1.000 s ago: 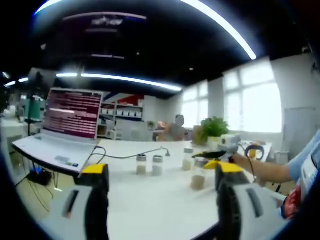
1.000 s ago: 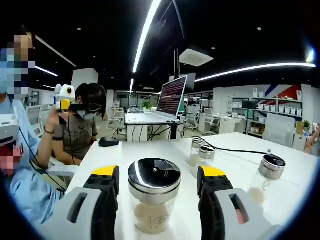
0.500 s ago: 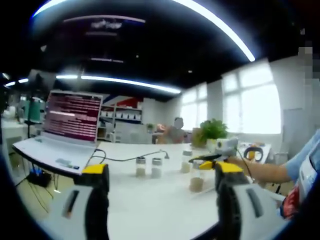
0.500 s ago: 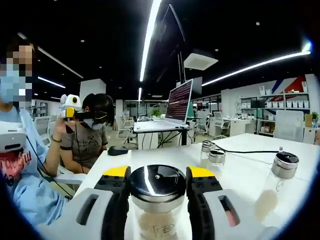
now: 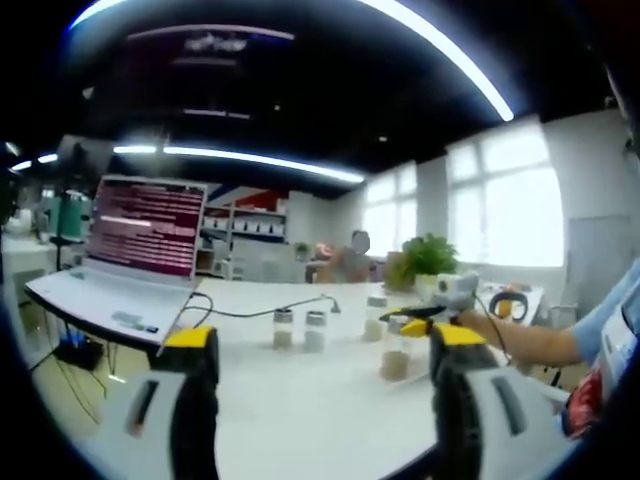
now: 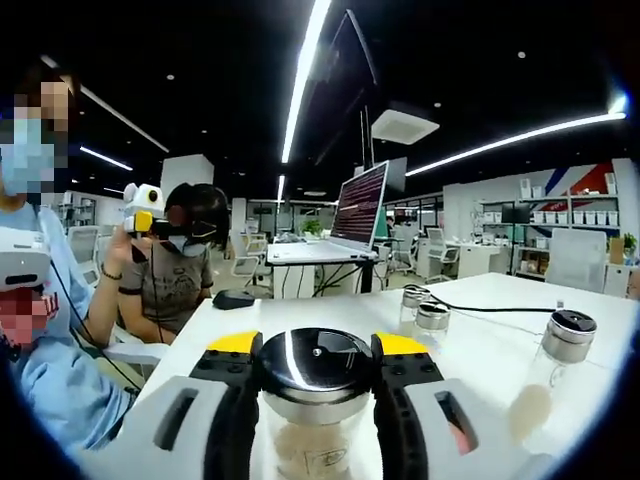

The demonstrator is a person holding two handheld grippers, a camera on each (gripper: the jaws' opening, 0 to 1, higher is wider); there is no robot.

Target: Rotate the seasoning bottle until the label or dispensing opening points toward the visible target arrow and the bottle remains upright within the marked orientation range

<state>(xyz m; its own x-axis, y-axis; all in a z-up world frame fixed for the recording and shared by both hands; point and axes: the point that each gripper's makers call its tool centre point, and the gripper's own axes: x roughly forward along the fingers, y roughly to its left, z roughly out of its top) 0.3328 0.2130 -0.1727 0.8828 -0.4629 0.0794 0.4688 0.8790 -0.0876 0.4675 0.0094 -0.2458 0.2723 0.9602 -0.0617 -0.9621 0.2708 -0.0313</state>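
Jaws on one bottle (image 6: 314,400) — four total

The right claw (image 6: 314,365) has its yellow-tipped jaws pressed against both sides of the seasoning bottle (image 6: 314,400) — black lid up, pale powder inside, standing upright on the white bench (image 6: 480,345). Two small jars (image 6: 424,314) sit further back, another bottle (image 6: 553,362) to the right. A laptop (image 6: 360,208) stands beyond.

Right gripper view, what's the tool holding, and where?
The right tool grips the seasoning bottle just below its shiny lid, at the neck.
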